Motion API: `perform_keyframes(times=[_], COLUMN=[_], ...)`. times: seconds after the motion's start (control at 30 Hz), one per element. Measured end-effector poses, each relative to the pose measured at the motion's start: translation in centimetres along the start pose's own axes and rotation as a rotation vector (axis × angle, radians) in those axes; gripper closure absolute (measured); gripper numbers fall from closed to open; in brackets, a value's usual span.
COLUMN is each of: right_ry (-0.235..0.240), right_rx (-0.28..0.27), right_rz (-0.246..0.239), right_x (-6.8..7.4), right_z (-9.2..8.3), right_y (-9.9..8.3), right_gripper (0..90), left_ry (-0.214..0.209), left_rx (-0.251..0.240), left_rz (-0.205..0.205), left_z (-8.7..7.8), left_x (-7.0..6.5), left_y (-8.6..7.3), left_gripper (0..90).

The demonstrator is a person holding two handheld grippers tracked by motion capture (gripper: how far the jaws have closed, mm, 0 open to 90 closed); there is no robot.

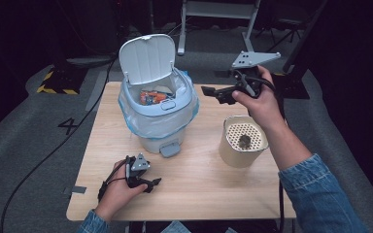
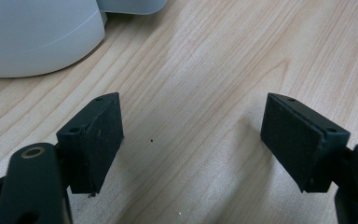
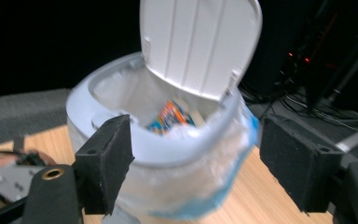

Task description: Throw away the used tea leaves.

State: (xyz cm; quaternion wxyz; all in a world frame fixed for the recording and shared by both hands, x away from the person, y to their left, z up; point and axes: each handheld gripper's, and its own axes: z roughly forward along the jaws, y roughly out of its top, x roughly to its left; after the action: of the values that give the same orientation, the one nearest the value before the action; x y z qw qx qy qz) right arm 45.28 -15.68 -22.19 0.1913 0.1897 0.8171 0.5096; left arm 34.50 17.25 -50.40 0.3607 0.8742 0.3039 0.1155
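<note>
Both grippers gape; bin (image 1: 158, 104) upright, lid (image 1: 147, 57) raised.

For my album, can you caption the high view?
Lidded bin open, right gripper raised beside it, left gripper low on the table.

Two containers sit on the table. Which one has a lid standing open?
The white pedal bin, lined with a bag; its lid is tipped up. The beige cup beside the right hand has a perforated top, no lid.

One bin (image 1: 158, 114), one cup (image 1: 242, 141), two tools (image 1: 145, 183) (image 1: 212, 92).
</note>
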Motion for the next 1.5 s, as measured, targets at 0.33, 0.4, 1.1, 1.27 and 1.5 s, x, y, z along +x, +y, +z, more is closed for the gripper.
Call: perform_keyframes(times=[0.33,0.4,1.1,1.27,1.5], right_ry=[-0.044,-0.051,-0.158,-0.179,-0.177], right_rx=[0.038,0.043,0.108,0.142,0.170], right_rz=[0.007,0.013,0.146,0.184,0.219], right_x=[-1.3,-1.6,-3.9,-3.8,-3.3], right_z=[-4.1,-4.9,-12.7,-13.8,-14.4], right_y=[-2.9,-3.6,-14.6,-17.3,-20.8], right_gripper=[25.2,25.2,22.7,22.2,21.0], left_ry=[-0.002,-0.003,-0.002,-0.002,-0.002], left_rx=[0.002,0.002,0.002,0.002,0.002], left_rz=[-0.003,-0.005,-0.004,-0.006,-0.006], left_z=[0.0,0.0,0.0,0.0,0.0], left_x=[0.0,0.0,0.0,0.0,0.0], left_y=[0.0,0.0,0.0,0.0,0.0], left_gripper=[21.4,21.4,21.4,21.4,21.4])
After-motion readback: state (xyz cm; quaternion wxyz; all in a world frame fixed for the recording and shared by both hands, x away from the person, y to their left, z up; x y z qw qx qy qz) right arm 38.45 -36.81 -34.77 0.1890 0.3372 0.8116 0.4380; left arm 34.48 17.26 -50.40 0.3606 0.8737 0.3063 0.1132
